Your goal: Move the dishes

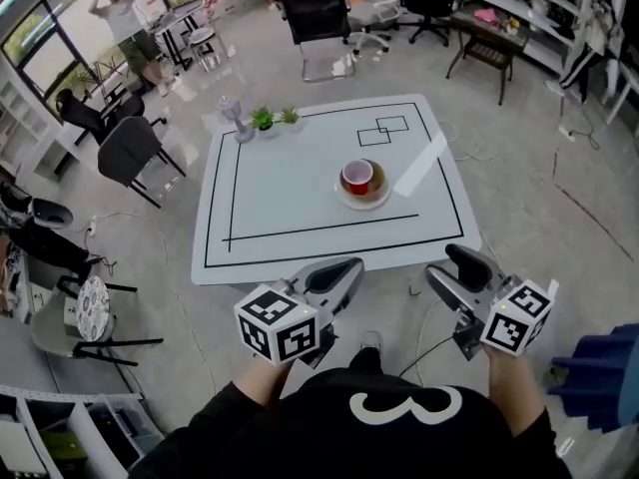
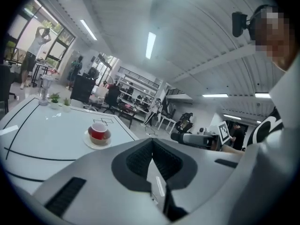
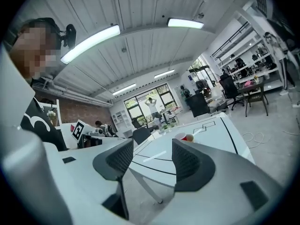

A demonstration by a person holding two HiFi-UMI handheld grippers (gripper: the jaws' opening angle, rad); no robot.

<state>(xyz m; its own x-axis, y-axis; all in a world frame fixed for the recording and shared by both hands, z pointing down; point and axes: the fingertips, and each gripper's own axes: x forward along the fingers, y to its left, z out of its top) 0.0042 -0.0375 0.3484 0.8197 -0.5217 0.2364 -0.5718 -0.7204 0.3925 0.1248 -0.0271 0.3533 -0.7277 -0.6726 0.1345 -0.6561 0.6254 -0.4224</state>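
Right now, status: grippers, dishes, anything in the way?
Left gripper shut, empty; right gripper open, empty. Both short of the table. Red cup on plate, untouched. Nothing in the way; plants at far corner.

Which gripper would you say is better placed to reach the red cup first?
Probably left: the left gripper lines up with the cup, though shut; the right gripper, open, sits off to the side.
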